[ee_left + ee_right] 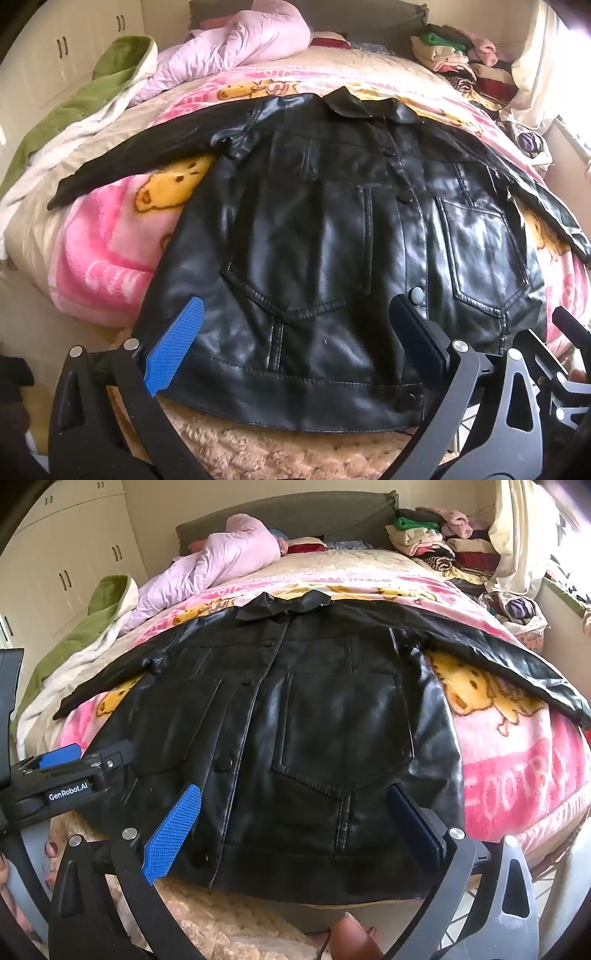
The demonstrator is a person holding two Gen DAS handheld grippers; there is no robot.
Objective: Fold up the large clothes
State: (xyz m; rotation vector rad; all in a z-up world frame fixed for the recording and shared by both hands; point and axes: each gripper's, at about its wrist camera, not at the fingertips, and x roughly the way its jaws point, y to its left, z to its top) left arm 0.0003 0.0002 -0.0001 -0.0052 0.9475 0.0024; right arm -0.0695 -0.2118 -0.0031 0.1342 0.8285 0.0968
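A black leather jacket [332, 229] lies flat, front up and buttoned, on a pink cartoon blanket [110, 251] on the bed. Its sleeves spread out to both sides. It also shows in the right wrist view [332, 720]. My left gripper [299, 317] is open, hovering over the jacket's lower left hem with nothing between its blue pads. My right gripper [295, 805] is open over the lower right hem, holding nothing. The left gripper also shows at the left edge of the right wrist view [70, 764].
A lilac quilt [240, 40] and a green-and-white blanket [92, 96] lie at the bed's far left. A pile of folded clothes [458, 55] sits at the far right by the window. A fluffy beige cover [277, 454] lies below the hem. White wardrobes [74, 546] stand at left.
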